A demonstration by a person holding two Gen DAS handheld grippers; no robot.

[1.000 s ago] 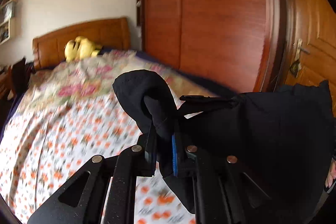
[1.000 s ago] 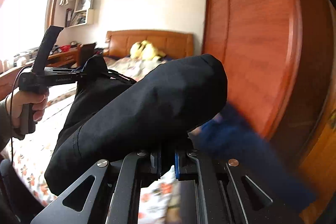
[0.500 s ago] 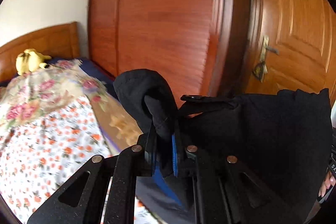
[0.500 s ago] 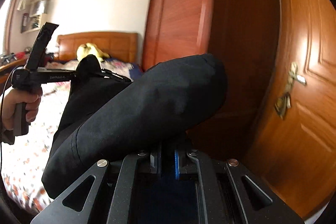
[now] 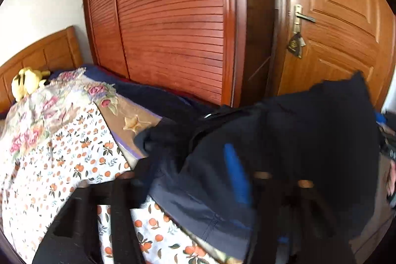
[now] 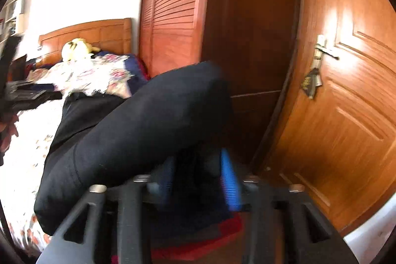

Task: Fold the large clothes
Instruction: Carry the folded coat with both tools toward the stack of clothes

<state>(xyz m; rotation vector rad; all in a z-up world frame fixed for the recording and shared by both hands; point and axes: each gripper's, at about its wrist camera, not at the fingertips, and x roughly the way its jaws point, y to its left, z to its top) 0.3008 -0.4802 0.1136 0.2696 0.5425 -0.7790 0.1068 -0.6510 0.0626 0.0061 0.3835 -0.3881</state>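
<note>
A big wardrobe (image 5: 170, 24) with brown slatted doors is seen at the back of the room. Next to it a brown wooden door (image 5: 334, 36) with a metal handle (image 5: 300, 16) is seen, and a small dark tag is hung under the handle. A bed (image 5: 61, 160) is spread out on the left, covered by a white sheet dotted with little oranges. A quilt with pink flowers is laid near the wooden headboard (image 5: 42, 51). A yellow soft toy (image 5: 26, 82) is propped by the headboard.

A large dark garment (image 5: 284, 140) is draped at the edge of the bed, close to the wardrobe, and part of it is bunched up in a thick roll (image 6: 153, 120). One end is laid over the orange-dotted sheet, while the rest is hung across both tools.

The left gripper (image 5: 188, 180) is seen with its jaws being opened. The dark cloth is still lying between them, but it is not pinched any more, and a blue pad (image 5: 237, 177) is shown well away from the other finger. The view here is blurred.

The right gripper (image 6: 198, 177) is also being opened. A fold of the garment is sat between its two blue pads (image 6: 230, 180), and it is let go, not squeezed. The roll of cloth is rested on top of this gripper's left finger.

A person's hand (image 6: 7, 130) is seen at the far left edge of the right view, wrapped around a dark handle.
</note>
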